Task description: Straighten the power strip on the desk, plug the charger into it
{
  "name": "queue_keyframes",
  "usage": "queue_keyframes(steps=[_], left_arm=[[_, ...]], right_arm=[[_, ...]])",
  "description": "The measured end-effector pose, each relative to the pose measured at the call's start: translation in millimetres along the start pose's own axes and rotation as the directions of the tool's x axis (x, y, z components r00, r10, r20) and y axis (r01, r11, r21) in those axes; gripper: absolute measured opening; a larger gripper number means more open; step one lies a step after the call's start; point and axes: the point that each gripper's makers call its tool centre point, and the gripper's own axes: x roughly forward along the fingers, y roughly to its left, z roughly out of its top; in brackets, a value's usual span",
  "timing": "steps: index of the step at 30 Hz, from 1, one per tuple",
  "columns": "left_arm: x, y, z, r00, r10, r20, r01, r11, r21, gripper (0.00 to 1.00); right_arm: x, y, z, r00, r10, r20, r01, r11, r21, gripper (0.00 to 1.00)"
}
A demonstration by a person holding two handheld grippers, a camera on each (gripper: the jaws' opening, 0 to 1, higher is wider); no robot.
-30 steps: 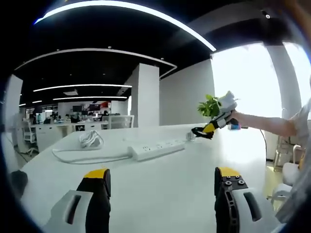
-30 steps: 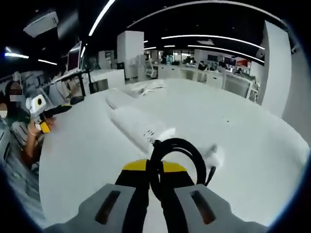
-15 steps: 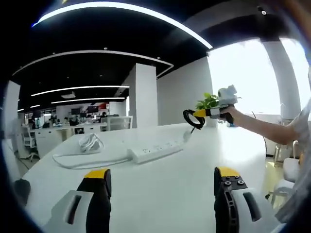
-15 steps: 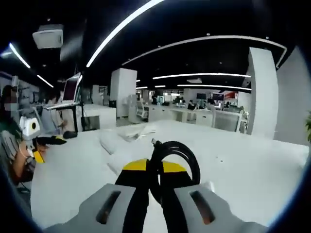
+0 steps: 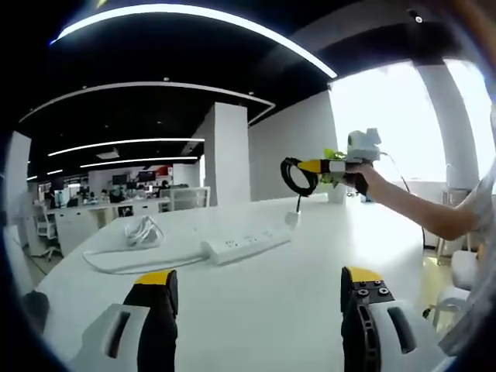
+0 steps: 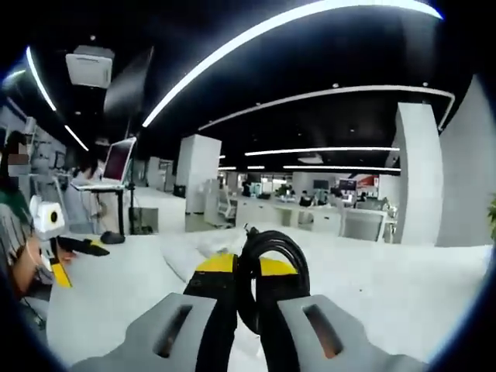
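A white power strip (image 5: 244, 244) lies at a slant on the white desk (image 5: 263, 310), and its white cord runs left to a bundled coil (image 5: 144, 227). My right gripper (image 5: 308, 165) is held above the strip's far end, shut on a loop of black cable (image 5: 291, 175). A strand hangs from the loop to a small white charger block (image 5: 293, 219) just above the desk. In the right gripper view the shut jaws of the right gripper (image 6: 246, 267) pinch that cable loop (image 6: 273, 271). My left gripper (image 5: 260, 283) stands open over the near desk, with nothing between its jaws.
A potted plant (image 5: 335, 155) stands behind the right gripper by a bright window. The right gripper view has the left gripper (image 6: 77, 246) in a person's hand at the left, and a monitor on a stand (image 6: 116, 160) beyond. Office desks fill the background.
The right gripper has risen and swung left over the strip's end with the cable loop. The charger block has come up off the desk. The left gripper has stayed put.
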Motion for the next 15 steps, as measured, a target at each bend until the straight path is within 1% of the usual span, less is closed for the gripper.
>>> queue_keyframes(steps=[6, 8, 12, 15], left_arm=[[1.1, -1.7, 3.2, 1.000, -0.007, 0.006, 0.007, 1.000, 0.006, 0.88], [1.3, -1.8, 3.7, 1.000, -0.007, 0.006, 0.007, 1.000, 0.007, 0.88], [2.0, -3.2, 4.6, 1.000, -0.012, 0.006, 0.012, 1.000, 0.011, 0.88], [2.5, -4.3, 5.0, 1.000, -0.014, 0.007, 0.014, 1.000, 0.013, 0.88]], right_arm=[[4.3, 16.0, 14.5, 0.999, 0.022, 0.036, -0.022, 1.000, -0.014, 0.05], [5.1, 19.0, 21.3, 0.998, 0.022, 0.053, -0.020, 0.999, -0.029, 0.05], [7.0, 25.1, 37.4, 0.995, 0.035, 0.092, -0.032, 0.999, -0.031, 0.05], [7.6, 31.1, 46.3, 0.993, 0.041, 0.112, -0.037, 0.999, -0.032, 0.05]])
